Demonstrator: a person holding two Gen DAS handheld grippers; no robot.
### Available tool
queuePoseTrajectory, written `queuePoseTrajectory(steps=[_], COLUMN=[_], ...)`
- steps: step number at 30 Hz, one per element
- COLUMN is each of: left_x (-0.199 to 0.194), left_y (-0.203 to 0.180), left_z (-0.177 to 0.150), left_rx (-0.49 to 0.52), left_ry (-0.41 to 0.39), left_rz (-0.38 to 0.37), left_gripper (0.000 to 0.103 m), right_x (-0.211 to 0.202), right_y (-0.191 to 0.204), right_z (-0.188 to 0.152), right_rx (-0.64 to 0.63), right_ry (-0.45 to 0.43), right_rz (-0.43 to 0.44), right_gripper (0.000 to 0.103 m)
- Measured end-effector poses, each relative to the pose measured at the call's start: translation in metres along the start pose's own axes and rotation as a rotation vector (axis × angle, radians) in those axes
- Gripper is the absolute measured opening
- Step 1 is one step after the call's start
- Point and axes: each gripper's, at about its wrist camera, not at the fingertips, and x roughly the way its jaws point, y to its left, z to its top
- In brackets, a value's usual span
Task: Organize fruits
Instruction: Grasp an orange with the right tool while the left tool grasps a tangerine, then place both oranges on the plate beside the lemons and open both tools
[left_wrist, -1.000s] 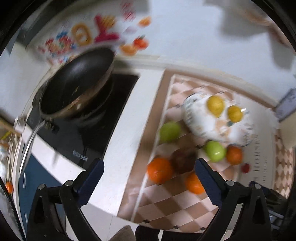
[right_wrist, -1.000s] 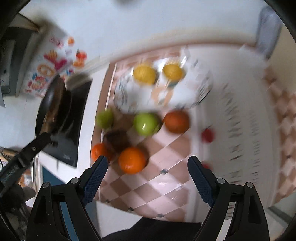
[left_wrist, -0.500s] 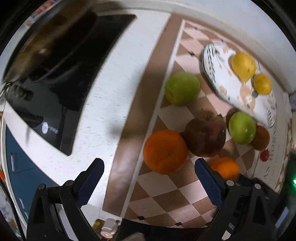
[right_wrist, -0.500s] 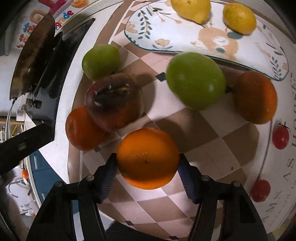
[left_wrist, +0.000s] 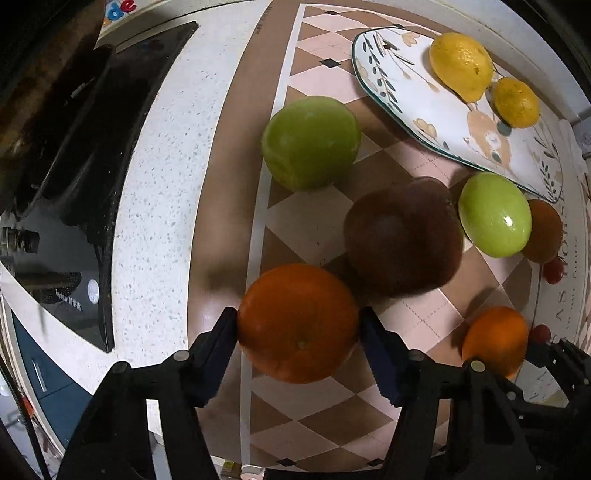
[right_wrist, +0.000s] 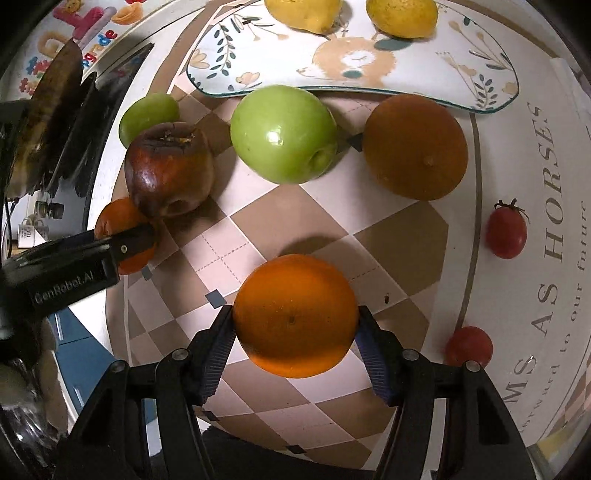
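Observation:
My left gripper (left_wrist: 298, 325) is shut on an orange (left_wrist: 297, 322) on the checkered mat. My right gripper (right_wrist: 294, 317) is shut on another orange (right_wrist: 294, 315); that orange also shows in the left wrist view (left_wrist: 495, 343). The left gripper shows in the right wrist view (right_wrist: 133, 243) on its orange (right_wrist: 118, 218). A patterned plate (right_wrist: 351, 70) holds two lemons (left_wrist: 460, 64) (left_wrist: 516, 101). Two green apples (right_wrist: 282, 134) (right_wrist: 147, 116), a dark bruised apple (right_wrist: 168, 170) and a third orange (right_wrist: 415, 146) lie loose below the plate.
Two cherry tomatoes (right_wrist: 505, 230) (right_wrist: 469, 345) lie on the lettered part of the mat at the right. A black induction hob (left_wrist: 85, 155) with a dark pan (right_wrist: 51, 107) stands at the left. The counter's front edge is close below.
Both grippers have dropped toward the mat and closed in on the oranges. The left gripper, open half a second ago, now grips its orange.

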Motion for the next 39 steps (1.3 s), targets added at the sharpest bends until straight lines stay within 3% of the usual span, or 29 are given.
queuePoseTrajectory(steps=[8, 13, 17, 22, 26, 29, 32, 39], left_x=[-0.003, 0.003, -0.021, -0.083, -0.104, -0.098, -0.076, -0.027], left_y=[-0.008, -0.011, -0.008, -0.025, -0.032, -0.041, -0.046, -0.044], left_z=[-0.036, -0.040, -0.039, -0.005, 0.046, 0.095, 0.135, 0.170], left_rx=[-0.038, -0.056, -0.056, -0.034, -0.009, 0.010, 0.013, -0.006], left_ry=[0.017, 0.023, -0.005, -0.101, -0.145, -0.135, -0.073, 0.025], left_rz=[-0.065, -0.068, -0.112, -0.197, -0.248, -0.222, -0.202, -0.170], left_gripper=[0.063, 0.063, 0.063, 0.063, 0.063, 0.063, 0.064, 0.064], right_x=[-0.001, -0.003, -0.014, -0.067, -0.095, -0.092, -0.078, -0.034], right_y=[-0.005, -0.005, -0.009, -0.026, -0.039, -0.047, -0.053, -0.043], right_z=[0.001, -0.004, -0.007, 0.005, 0.036, 0.069, 0.103, 0.147], right_rx=[0.018, -0.003, 0.011, 0.066, 0.096, 0.123, 0.149, 0.137], right_ry=[0.000, -0.035, -0.065, -0.175, -0.243, -0.260, -0.233, -0.165], right_rz=[0.014, 0.015, 0.035, 0.112, 0.140, 0.138, 0.151, 0.140], right_gripper=[0.068, 0.066, 0.066, 0.066, 0.066, 0.066, 0.066, 0.066])
